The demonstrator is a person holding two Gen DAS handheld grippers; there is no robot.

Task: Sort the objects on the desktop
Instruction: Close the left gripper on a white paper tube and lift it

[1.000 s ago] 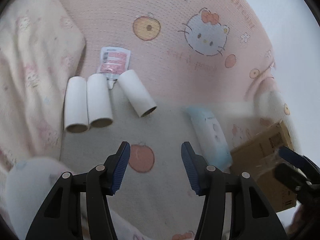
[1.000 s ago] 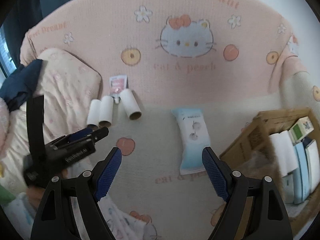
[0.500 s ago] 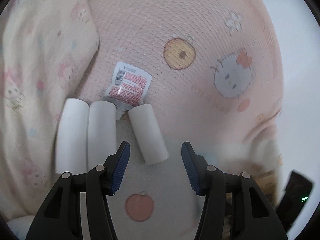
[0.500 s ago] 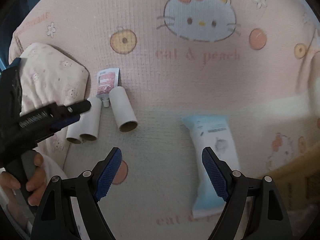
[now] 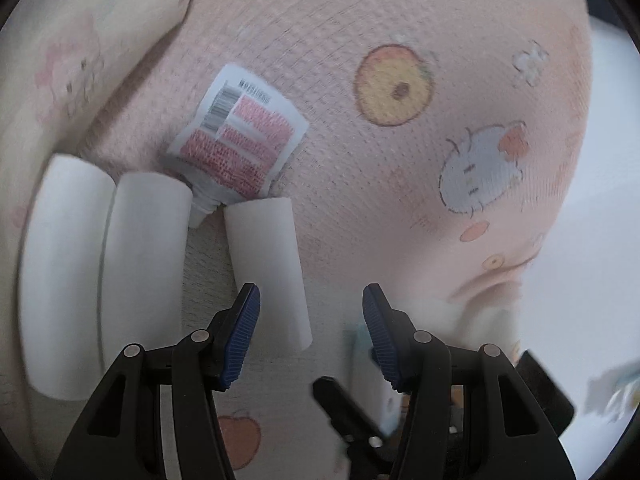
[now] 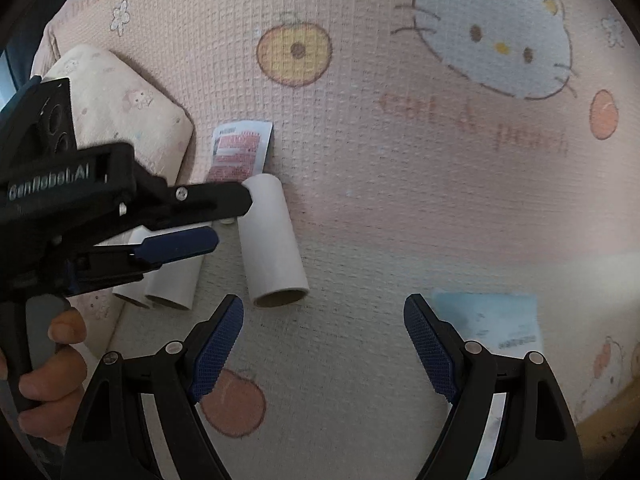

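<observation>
Three white cardboard tubes lie on a pink Hello Kitty blanket. The lone tube (image 5: 266, 270) (image 6: 272, 240) lies apart from the left pair (image 5: 104, 272) (image 6: 168, 280). A red-and-white sachet (image 5: 240, 148) (image 6: 240, 148) lies just behind them. My left gripper (image 5: 310, 320) is open, its tips over the lone tube's near end; it also shows in the right wrist view (image 6: 216, 220). My right gripper (image 6: 324, 344) is open and empty, just in front of the lone tube. A light blue tissue pack (image 6: 492, 320) lies to the right.
A cream pillow (image 6: 120, 100) (image 5: 80, 40) borders the tubes on the left. A cardboard box corner (image 6: 612, 412) shows at the lower right. The right gripper's dark body (image 5: 360, 412) shows below the left gripper.
Both grippers have moved forward toward the tubes. The left gripper has come down over the lone tube. The right gripper has shifted left, away from the tissue pack and box.
</observation>
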